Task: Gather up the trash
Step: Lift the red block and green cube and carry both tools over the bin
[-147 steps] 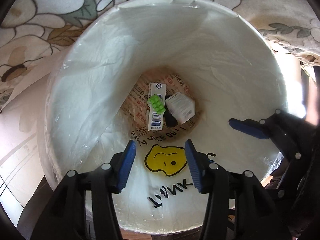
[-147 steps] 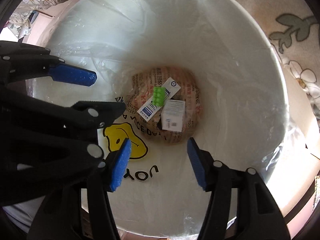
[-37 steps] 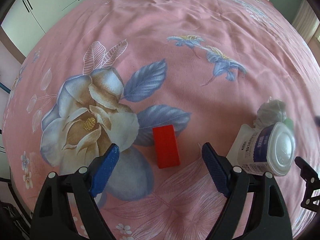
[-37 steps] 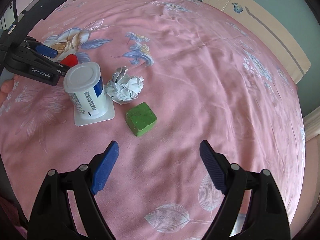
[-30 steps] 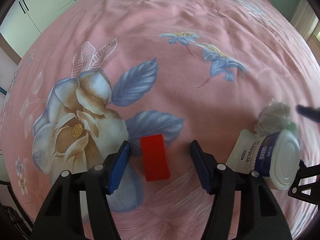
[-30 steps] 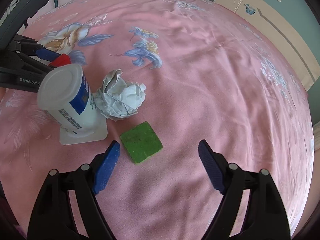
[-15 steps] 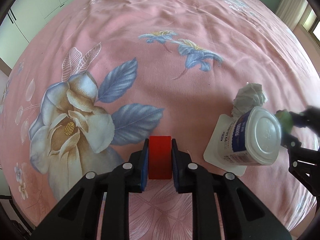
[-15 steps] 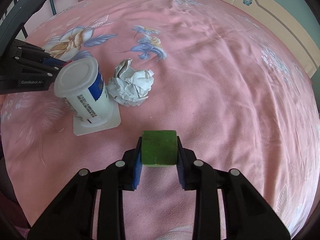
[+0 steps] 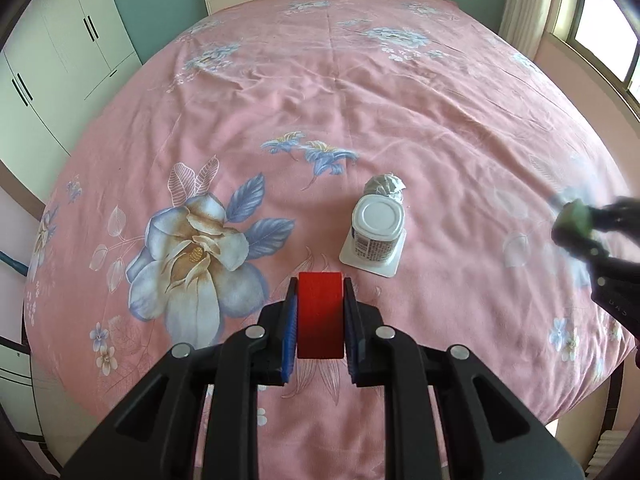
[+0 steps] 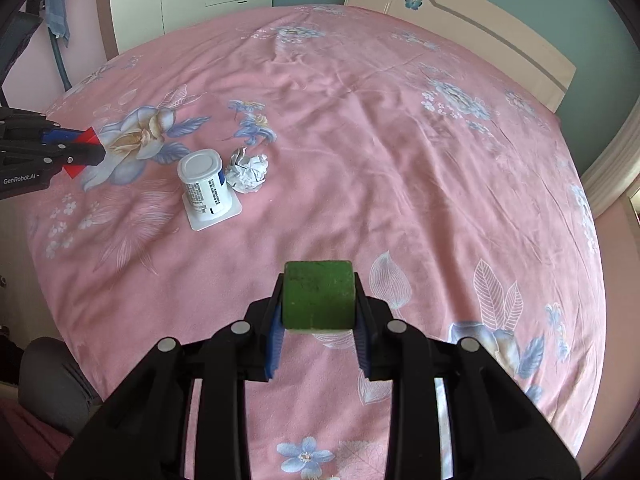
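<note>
Two pieces of trash are recorded as in hand at this moment, one per gripper, and two more are left on the bed. In the left wrist view, the left gripper (image 9: 320, 316) is seen clamped on a red block (image 9: 320, 312), which is pinched between the blue pads and held clear above the pink floral bedspread (image 9: 400, 100). Beyond it, a white plastic cup (image 9: 376, 236) stands upside down on the cover, with a crumpled paper ball (image 9: 385, 187) touching its far side; neither is gripped. At the right edge the other tool is visible only as a blur with something green at its tip. In the right wrist view, the right gripper (image 10: 318, 300) is seen closed on a green block (image 10: 319, 295), likewise lifted off the bedspread. The cup and paper ball lie well apart from it, toward the left, where the left gripper and its red block also appear. No bin is visible in either view. Judgement: both picks are complete, disposal of the two blocks is pending, and the cup and paper ball remain to be collected afterwards.
</note>
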Available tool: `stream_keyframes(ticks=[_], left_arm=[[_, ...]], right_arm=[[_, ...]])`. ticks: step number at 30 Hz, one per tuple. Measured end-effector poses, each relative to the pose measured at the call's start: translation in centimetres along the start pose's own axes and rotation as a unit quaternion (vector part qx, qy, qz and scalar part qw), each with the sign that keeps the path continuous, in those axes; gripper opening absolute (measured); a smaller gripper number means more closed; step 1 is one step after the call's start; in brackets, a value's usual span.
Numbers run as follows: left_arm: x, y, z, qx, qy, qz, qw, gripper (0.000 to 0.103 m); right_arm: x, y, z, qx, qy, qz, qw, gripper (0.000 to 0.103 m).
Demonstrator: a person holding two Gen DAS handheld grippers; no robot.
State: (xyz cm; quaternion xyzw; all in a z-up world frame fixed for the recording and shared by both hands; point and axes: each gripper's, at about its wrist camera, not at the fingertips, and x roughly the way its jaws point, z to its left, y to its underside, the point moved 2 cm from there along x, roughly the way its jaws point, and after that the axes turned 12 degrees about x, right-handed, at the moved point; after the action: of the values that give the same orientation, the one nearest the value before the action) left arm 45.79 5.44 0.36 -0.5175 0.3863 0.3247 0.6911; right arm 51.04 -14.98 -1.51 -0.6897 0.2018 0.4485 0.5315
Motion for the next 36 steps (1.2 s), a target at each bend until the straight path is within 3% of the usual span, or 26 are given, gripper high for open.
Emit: stream_keyframes(ticks=[10,21,28,36], left_arm=[[-14.4,1.9,-3.9,0.057,-0.02,-0.105,0.9927,0.022],[-25.7,6.0,-6.1,0.092,-0.04,-0.179,0.9787,0.022],[-30.4,9.2,-7.8,0.128,-0.052,-0.211,0.9677,0.022],[-30.4,12.6,-8.9,0.151,-0.052,-0.205,0.9655,0.022]], right_arm=[[-15.1,2.5,1.6,0.004,0.043,-0.076,0.996,0.031],[-28.6,6.1,5.0,0.006,0.055,-0.14,0.989,0.031],[-34.5,8.7,7.2,0.0,0.057,-0.167,0.984,0.031],[-35.9,12.7,8.7,-0.002,0.046,-0.161,0.986,0.031]])
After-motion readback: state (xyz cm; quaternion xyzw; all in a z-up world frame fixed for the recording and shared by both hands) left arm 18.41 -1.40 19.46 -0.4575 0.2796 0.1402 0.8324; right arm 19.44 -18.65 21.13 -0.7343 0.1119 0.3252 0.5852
